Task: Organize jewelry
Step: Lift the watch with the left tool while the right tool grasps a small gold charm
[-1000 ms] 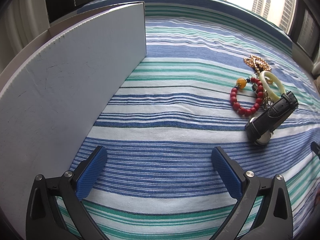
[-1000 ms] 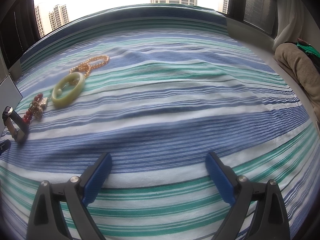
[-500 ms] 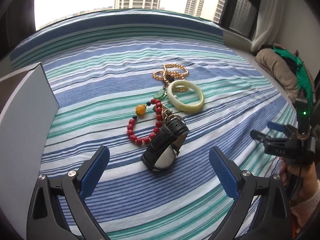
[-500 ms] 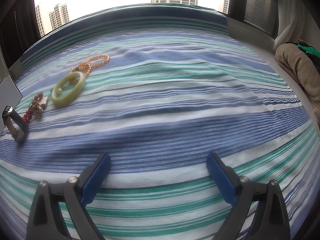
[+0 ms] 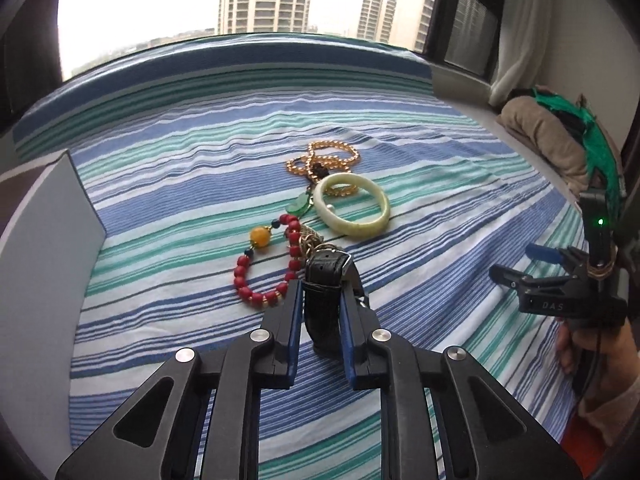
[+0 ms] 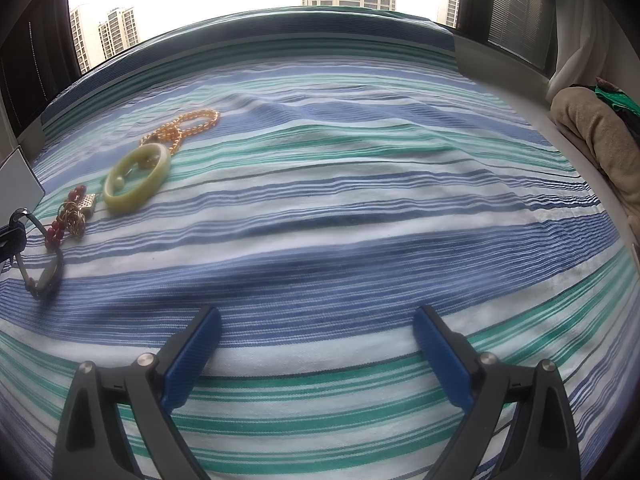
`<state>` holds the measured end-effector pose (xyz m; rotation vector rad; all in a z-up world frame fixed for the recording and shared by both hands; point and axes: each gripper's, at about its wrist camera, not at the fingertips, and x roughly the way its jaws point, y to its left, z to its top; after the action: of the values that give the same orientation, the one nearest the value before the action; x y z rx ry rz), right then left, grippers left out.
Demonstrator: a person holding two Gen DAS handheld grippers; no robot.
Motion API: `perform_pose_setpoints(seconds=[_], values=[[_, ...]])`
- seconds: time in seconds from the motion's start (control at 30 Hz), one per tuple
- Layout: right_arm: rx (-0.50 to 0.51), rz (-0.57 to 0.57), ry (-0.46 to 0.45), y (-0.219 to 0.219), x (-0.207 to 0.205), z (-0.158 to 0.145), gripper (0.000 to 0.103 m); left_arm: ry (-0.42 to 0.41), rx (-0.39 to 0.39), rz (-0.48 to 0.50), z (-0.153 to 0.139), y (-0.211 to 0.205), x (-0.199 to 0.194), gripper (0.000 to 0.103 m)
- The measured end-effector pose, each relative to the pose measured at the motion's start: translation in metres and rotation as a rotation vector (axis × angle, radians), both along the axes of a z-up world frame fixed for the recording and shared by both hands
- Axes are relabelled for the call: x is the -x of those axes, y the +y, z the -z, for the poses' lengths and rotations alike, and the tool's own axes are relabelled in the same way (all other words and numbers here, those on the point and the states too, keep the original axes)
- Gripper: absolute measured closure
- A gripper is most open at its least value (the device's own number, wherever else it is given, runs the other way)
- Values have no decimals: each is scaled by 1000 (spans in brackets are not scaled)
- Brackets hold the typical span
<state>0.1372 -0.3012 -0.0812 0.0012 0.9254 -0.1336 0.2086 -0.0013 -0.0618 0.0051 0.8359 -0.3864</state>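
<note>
**Black leather watch pinched in your left gripper**

Black leather shows between the blue pads of your left gripper [image 5: 320,316] at the lower middle of the left wrist view: the watch [image 5: 325,280] stands on edge with its strap squeezed from both sides, your jaws having just closed in on it. In the right wrist view the same watch [image 6: 40,268] sits at the far left edge, low on the striped bedsheet [image 6: 360,208].

Just beyond the watch, toward the centre of the left wrist view, the red bead bracelet [image 5: 276,268] lies flat with its amber bead at the upper left of the loop, and a tangle of thin gold rings [image 5: 316,242] touches the watch's far end. Above and right of these rests the pale green bangle [image 5: 352,210], overlapping the gold bead necklace [image 5: 328,160] farther up.

A white box wall [image 5: 44,264] rises along the left edge of that view.

Your right gripper [image 6: 316,356] hovers over bare striped sheet at the bottom of its own view, jaws spread wide with nothing between them, well apart from the jewelry at upper left.
</note>
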Motion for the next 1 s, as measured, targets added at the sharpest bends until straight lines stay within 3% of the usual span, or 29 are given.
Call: perform_pose_setpoints(seconds=[0.2,0.43,0.73,1.0], values=[[-3,-2,0,-1,0,0,4,28,61,-139,-5,40,39,88],[-1,-2,1,-1,0,0,4,13,97,-221,-24,75,86,88],[-1,-2,1,-1,0,0,3,3,101,-288,-26,95,110,88],[-2,-2,1,-1,0,0,3,20,111,-289,-22,93,117,87]])
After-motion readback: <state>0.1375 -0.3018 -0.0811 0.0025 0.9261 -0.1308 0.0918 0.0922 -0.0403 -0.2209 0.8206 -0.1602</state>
